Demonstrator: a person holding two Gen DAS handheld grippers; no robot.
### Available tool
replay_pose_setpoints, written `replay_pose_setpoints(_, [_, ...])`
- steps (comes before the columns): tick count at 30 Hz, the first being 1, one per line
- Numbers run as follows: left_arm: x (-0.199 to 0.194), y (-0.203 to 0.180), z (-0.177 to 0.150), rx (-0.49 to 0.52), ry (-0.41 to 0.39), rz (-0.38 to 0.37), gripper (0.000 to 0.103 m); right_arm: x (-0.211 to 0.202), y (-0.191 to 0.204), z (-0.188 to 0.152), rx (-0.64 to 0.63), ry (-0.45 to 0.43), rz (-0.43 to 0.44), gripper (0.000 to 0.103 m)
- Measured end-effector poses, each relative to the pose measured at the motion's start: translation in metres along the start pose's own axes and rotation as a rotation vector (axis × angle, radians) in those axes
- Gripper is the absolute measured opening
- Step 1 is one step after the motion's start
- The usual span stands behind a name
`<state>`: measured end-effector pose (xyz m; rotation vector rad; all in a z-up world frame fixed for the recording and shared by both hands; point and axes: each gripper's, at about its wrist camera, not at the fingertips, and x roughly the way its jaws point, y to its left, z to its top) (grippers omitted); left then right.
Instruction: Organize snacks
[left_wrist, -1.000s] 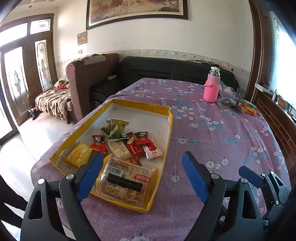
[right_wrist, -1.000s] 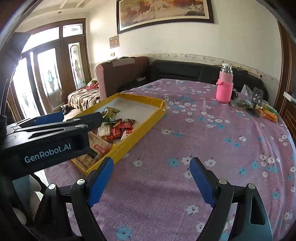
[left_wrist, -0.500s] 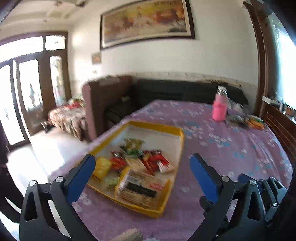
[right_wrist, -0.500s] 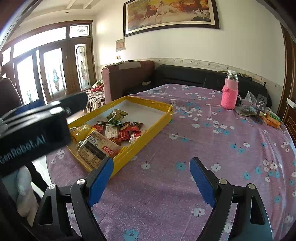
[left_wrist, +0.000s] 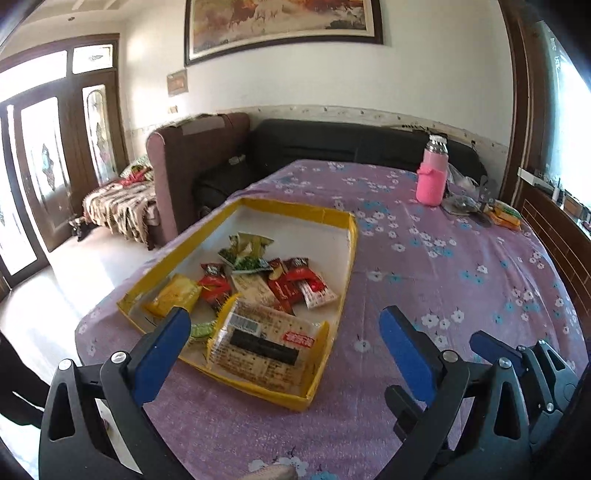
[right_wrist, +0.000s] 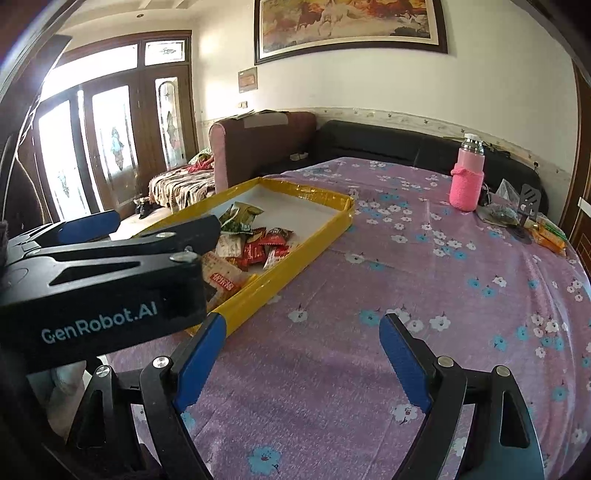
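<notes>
A yellow-rimmed tray (left_wrist: 351, 236) with a white floor lies on the purple flowered tablecloth and holds several snack packets. A large cracker pack (left_wrist: 266, 341) lies at its near end, red packets (left_wrist: 291, 282) in the middle, green ones (left_wrist: 245, 251) behind, a yellow one (left_wrist: 173, 295) at left. My left gripper (left_wrist: 284, 332) is open and empty, held above the tray's near end. My right gripper (right_wrist: 299, 339) is open and empty over bare cloth right of the tray (right_wrist: 295, 258). The left gripper's body (right_wrist: 103, 284) hides part of the tray there.
A pink-sleeved bottle (left_wrist: 432, 177) stands at the far right of the table, with small clutter and orange packets (left_wrist: 502, 214) beside it. A maroon armchair (left_wrist: 199, 162) and a black sofa (left_wrist: 332, 144) stand beyond the table. The table edge falls away at left.
The left gripper rose and pulled back half a second ago, then came forward and lower over the tray's near end. The right gripper stayed open and hardly moved.
</notes>
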<state>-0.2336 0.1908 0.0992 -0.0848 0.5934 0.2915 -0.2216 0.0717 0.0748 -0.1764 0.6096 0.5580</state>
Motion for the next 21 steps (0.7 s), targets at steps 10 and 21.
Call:
replay_pose_setpoints(10, [0.012,0.0,-0.004,-0.005,0.045,-0.02,0.103,0.005,0.005,-0.003,-0.02,0.012,0.023,0.087])
replay_pose_setpoints(21, [0.018,0.003,-0.008,-0.026,0.087,-0.032,0.103,0.005,0.009,-0.006,-0.026,0.016,0.027,0.087])
